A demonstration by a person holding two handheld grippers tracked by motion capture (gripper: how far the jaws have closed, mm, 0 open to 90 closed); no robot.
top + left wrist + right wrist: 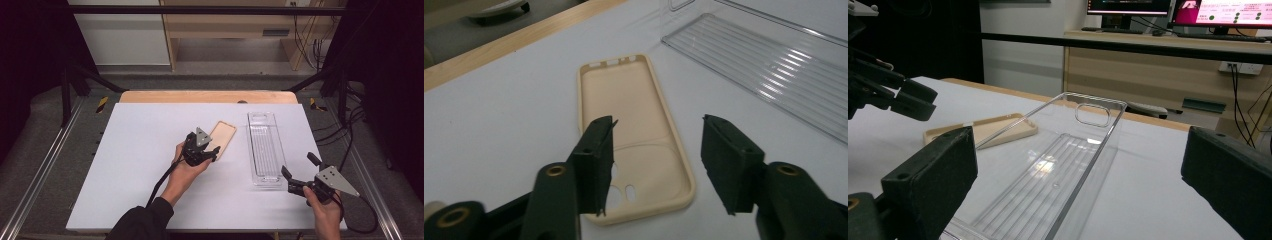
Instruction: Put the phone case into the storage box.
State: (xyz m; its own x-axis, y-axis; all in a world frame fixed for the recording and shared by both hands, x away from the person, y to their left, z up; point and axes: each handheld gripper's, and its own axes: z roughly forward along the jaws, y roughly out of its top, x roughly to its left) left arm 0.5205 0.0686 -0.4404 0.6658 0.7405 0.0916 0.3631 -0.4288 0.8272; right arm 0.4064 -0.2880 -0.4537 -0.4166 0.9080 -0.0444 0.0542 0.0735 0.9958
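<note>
A beige phone case (pixel 223 138) (pixel 631 130) (pixel 988 130) lies hollow side up near the middle of the white table. My left gripper (pixel 216 153) (pixel 659 165) hovers open over its near end, one jaw above the case and the other over bare table beside it. A clear plastic tray (pixel 265 147) (pixel 769 70) (pixel 1048 175) lies lengthwise to the right of the case and holds nothing. My right gripper (pixel 299 172) (pixel 1073 195) stands open at the tray's near end, with its jaws spread wide to either side of it.
The white table top (pixel 140 165) ends in a wooden strip (pixel 207 96) at the far side. Metal rails (pixel 45 165) run along both sides. A wooden desk (pixel 1168 65) with monitors stands beyond the table.
</note>
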